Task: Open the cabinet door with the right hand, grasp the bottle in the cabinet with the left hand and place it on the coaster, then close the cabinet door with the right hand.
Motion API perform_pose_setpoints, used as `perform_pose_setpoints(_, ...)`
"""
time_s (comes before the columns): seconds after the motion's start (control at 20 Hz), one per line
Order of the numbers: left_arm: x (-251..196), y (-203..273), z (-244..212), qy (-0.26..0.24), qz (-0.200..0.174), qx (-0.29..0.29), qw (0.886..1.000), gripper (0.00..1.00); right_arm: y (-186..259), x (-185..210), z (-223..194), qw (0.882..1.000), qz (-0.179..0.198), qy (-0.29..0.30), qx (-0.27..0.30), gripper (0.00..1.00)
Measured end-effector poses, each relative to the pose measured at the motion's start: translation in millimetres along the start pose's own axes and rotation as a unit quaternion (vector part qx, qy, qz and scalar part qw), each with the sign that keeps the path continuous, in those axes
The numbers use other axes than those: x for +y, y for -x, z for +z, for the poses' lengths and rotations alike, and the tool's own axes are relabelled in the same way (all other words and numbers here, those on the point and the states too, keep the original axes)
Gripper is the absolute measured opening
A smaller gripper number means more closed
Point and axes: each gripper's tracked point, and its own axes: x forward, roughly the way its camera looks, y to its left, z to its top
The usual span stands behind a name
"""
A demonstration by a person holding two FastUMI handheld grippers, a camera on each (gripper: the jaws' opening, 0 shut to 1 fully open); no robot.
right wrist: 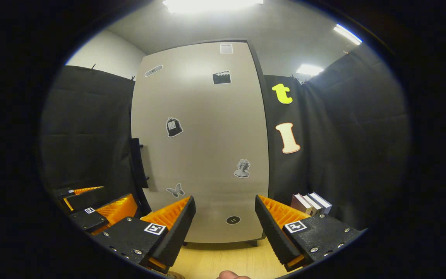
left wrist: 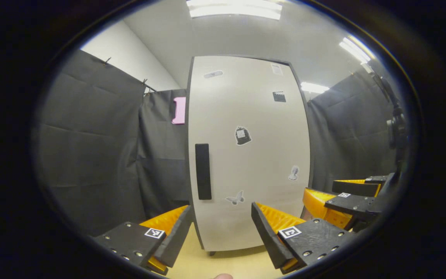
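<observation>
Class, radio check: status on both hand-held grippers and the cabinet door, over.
Left hand-held gripper open, empty. Right hand-held gripper open, empty. Cabinet door shut, handle untouched. Nothing in the way.

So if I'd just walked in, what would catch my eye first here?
Probably the tall pale cabinet door, shut and dotted with small stickers, with a dark vertical handle near its left edge. At the bottom of the left gripper view, the left hand-held gripper is open toward it, with the right hand-held gripper open alongside. A few books stand right of the cabinet.
</observation>
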Motion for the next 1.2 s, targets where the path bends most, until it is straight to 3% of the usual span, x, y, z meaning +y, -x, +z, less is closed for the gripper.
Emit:
perform_pose_setpoints(0.8, 0.0, 2.3, 4.4, -0.004, -0.005, -0.019, 1.000, 0.90, 2.2, -1.1, 5.0, 1.000, 0.003, 0.001, -0.004, 0.95)
perform_pose_setpoints(0.85, 0.4, 2.7, 4.6, -0.002, -0.005, -0.019, 1.000, 0.90, 2.3, -1.3, 4.6, 1.000, 0.003, 0.000, -0.003, 0.92)
perform_pose_setpoints(1.0, 0.7, 2.8, 4.2, -0.001, -0.004, -0.017, 1.000, 0.90, 2.0, -1.1, 4.1, 1.000, 0.003, -0.001, -0.002, 0.95)
perform_pose_setpoints(1.2, 0.0, 2.3, 2.7, 0.000, -0.004, -0.014, 1.000, 0.90, 2.2, -1.5, 3.0, 1.000, 0.000, -0.004, -0.001, 0.92)
